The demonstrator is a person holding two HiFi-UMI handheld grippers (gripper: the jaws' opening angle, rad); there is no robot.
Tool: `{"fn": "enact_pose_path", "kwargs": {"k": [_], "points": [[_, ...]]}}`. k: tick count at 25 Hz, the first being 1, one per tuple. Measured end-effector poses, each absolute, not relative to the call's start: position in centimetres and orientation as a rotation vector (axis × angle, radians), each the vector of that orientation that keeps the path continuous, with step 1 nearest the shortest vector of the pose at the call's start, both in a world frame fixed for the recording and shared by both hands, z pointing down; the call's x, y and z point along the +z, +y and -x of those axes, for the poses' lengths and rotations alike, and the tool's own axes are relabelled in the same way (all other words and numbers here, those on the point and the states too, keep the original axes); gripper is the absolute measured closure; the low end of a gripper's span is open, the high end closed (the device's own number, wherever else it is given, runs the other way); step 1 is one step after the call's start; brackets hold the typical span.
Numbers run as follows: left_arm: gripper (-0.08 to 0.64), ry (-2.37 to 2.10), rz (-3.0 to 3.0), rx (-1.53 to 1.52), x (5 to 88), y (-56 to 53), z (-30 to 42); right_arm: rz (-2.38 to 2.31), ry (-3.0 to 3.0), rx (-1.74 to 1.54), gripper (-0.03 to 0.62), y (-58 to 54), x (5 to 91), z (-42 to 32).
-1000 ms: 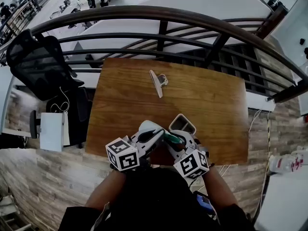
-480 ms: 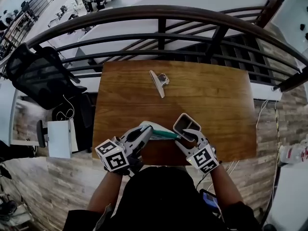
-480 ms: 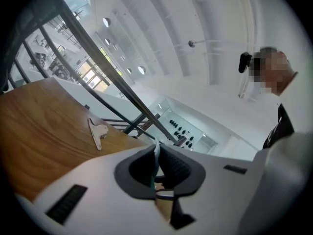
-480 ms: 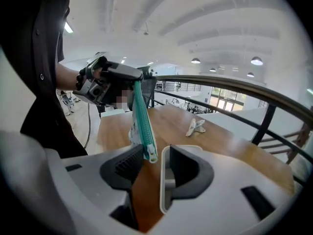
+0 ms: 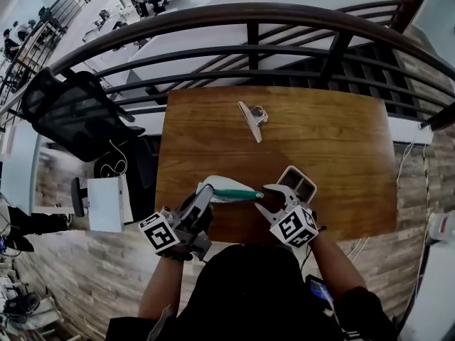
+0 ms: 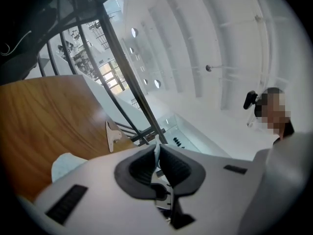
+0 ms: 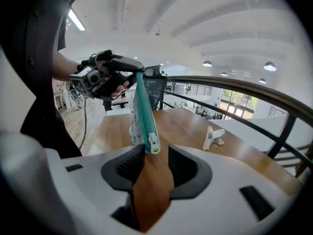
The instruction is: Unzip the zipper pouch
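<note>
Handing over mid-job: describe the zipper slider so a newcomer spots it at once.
Start at the wooden table; over its near edge the left gripper pinches a white pouch with a teal zipper. The slider is the small tab at the zipper's end, at the mouth of the right gripper, whose jaws have just been closing but stand apart. It is the one white piece on the teal strip.

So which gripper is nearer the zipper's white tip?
Right. The right gripper, jaws apart but just closing, has the white tip at its mouth, ungripped; the left gripper pinches the pouch at the other end.
</note>
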State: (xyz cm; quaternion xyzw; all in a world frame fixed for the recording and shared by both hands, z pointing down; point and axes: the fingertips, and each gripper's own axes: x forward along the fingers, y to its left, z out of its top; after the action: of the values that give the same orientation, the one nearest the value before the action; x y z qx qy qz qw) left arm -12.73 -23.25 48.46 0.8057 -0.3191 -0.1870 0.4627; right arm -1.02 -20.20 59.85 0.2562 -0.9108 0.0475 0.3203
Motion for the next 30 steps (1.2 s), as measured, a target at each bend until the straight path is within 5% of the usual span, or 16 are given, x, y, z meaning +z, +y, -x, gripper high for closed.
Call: {"fn": "enact_pose_path", "kwargs": {"k": [4, 22, 30], "points": [[0.535, -0.824, -1.968, -0.494, 48.3, -23.0, 14.9, -0.629, -2.438, 0.132, 0.526, -20.8, 59.6, 3.4], [0.534, -0.788, -1.931, -0.47, 50.9, -23.0, 11.1, -0.703, -2.272, -0.071, 0.538, -17.9, 53.6, -3.6], [0.534, -0.823, -1.887, -0.453, 52.1, -22.7, 12.2, -0.627, -2.494, 0.165, 0.424, -17.6, 54.3, -3.2]]}}
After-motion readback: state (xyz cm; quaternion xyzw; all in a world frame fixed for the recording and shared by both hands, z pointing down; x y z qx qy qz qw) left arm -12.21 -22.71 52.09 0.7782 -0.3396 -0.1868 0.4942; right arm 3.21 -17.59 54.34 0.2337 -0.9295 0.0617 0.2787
